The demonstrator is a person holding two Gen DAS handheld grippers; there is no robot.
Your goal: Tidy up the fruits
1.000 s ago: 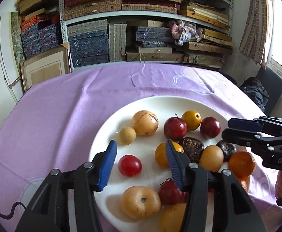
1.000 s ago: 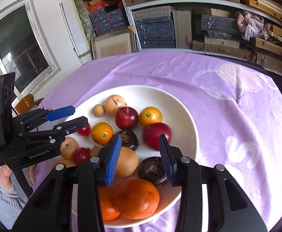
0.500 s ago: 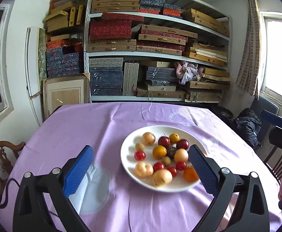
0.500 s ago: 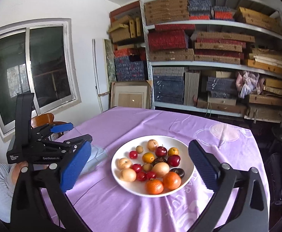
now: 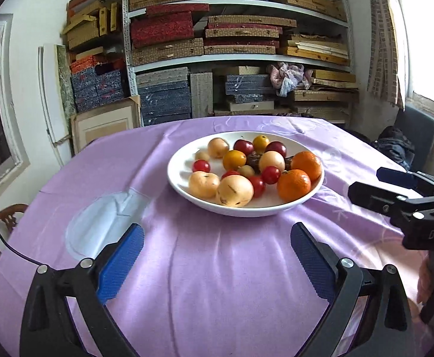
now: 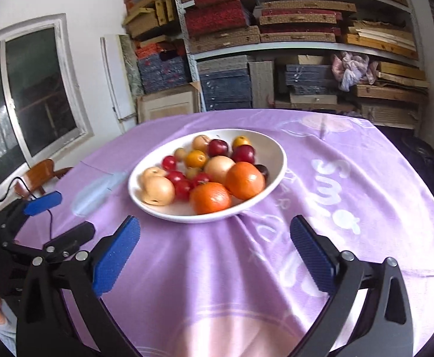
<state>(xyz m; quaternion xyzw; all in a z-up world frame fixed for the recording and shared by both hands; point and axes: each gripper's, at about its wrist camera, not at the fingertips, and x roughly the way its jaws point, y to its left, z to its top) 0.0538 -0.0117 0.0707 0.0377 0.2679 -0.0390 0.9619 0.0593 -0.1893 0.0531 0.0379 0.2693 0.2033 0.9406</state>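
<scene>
Now both jaws wide and empty, left hand-held gripper and right hand-held gripper short of the fruit plate.

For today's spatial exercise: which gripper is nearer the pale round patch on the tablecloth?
Left. The left gripper hovers beside the pale patch; the right gripper sits farther to its right.

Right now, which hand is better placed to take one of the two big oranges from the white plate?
Probably the right. From the right gripper, the two big oranges sit at the near rim of the white plate; from the left gripper they lie to the right. Both grippers are open and empty.
</scene>
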